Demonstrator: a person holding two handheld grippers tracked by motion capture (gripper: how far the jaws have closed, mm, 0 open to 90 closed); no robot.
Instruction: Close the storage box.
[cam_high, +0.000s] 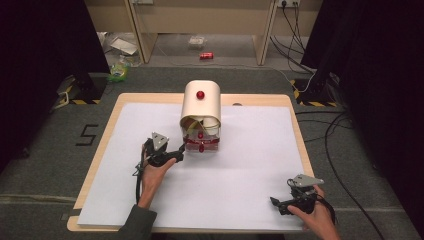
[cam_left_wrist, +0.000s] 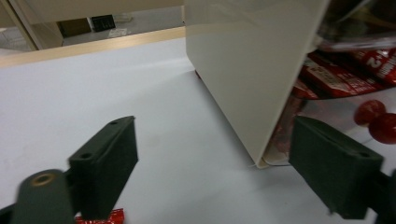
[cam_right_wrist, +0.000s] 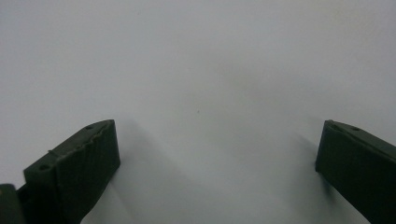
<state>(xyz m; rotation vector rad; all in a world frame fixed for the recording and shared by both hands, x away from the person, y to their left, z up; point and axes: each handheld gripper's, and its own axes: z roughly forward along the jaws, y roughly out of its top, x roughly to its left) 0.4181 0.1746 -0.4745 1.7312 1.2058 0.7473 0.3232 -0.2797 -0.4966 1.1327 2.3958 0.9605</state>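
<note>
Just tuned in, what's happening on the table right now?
A person works two handheld grippers over a white sheet. The left gripper sits at the front left corner of a cream bread box, jaws open, with that corner's edge between them and not gripped. The box's lid is partly raised, and red packets and red knobs show inside. The right gripper rests open near the sheet's front right, holding nothing.
</note>
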